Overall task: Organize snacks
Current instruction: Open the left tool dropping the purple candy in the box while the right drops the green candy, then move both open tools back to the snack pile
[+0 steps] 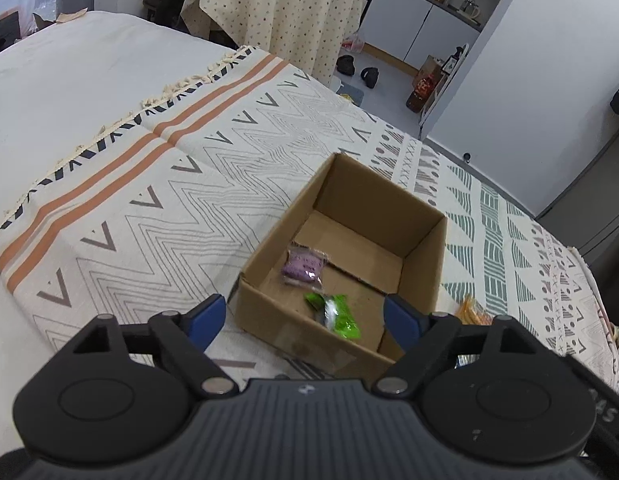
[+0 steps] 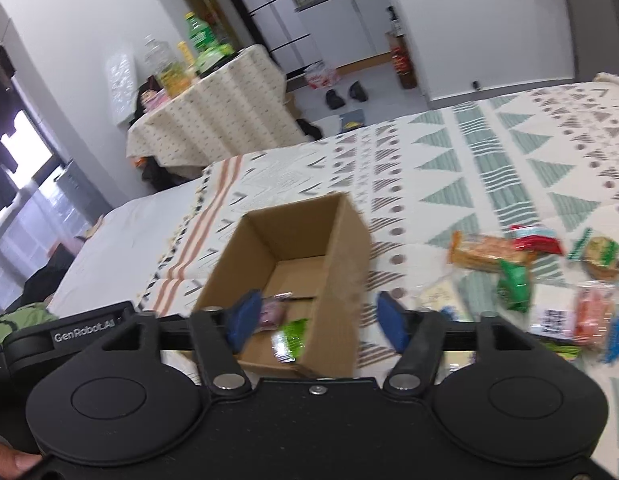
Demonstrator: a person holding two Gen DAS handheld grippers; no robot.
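An open cardboard box sits on a patterned blanket. Inside lie a purple snack packet and a green snack packet. My left gripper hangs open just above the box's near side, with nothing between its blue fingers. My right gripper is open too, empty, above the box's near right wall. Several loose snacks lie on the blanket right of the box: an orange cracker pack, a green packet, a red one and an orange-pink one.
The blanket covers a bed, with plain white sheet to the left. A cloth-covered table with bottles stands beyond the bed. Another orange snack peeks beside the box. A fingertip shows at the lower left.
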